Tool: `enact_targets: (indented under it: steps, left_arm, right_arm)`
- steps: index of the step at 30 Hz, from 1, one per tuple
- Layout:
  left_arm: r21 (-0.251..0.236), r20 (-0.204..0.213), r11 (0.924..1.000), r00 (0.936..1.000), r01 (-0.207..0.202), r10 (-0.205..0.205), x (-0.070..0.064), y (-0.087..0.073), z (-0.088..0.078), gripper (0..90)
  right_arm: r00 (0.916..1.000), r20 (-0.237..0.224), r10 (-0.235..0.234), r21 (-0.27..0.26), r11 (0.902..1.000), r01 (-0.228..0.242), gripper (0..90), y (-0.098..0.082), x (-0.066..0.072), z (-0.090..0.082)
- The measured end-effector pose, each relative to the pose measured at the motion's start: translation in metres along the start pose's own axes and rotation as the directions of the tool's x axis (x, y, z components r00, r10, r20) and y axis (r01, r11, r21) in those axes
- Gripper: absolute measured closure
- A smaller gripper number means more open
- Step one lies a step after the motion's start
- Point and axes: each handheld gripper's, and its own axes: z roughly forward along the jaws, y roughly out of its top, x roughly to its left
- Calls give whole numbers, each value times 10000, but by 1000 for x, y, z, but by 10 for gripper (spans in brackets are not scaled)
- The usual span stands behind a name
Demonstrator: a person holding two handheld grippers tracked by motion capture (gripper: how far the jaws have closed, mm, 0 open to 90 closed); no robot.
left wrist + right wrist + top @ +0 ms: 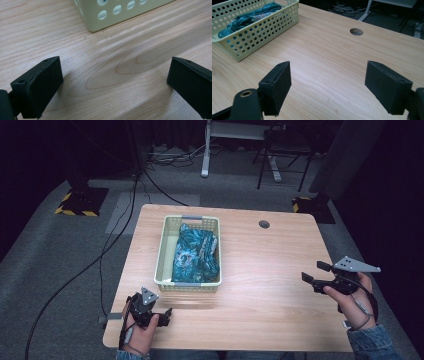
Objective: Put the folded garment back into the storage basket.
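Left gripper (113,82): jaws wide apart, nothing between them, just bare table (140,65) grain under the gap. It sits low over the wood near the table's front edge, close to the front left corner of the basket (112,12). In the left gripper view that corner of the basket wall, pale yellow with round holes, is just ahead of the jaws, not touching them. In the high view the left gripper (162,314) is held by the left hand (142,330) at the near left of the table, just in front of the basket and slightly to its left.

Right gripper (328,86): jaws also spread wide, empty, only tabletop between them. In the high view the right gripper (312,272) is at the right side of the table, in the right hand (356,302), jaws pointing left toward the middle. Well apart from the basket. Denim sleeve (372,340) shows at the wrist.

Basket (162,255): upright on the left half of the table, long side running away from the person. Inside it lies a crumpled cloth (196,252), teal with a lighter print, filling most of the basket's floor. From the right gripper view the cloth (249,15) lies below the rim of the basket (259,30).

Round hole (356,31) in the tabletop beyond the right jaws, toward the far edge. Neither gripper touches basket or cloth.
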Motion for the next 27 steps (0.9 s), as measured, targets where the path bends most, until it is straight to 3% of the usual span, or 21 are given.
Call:
enact_targets:
  steps: [27]
  left_arm:
    - [4, -1, 10000, 10000, -2, 2, 0, 0, 0, 0]
  right_arm:
    - [9979, 505, 411, 386, 9983, -431, 205, -32, -17, -8]
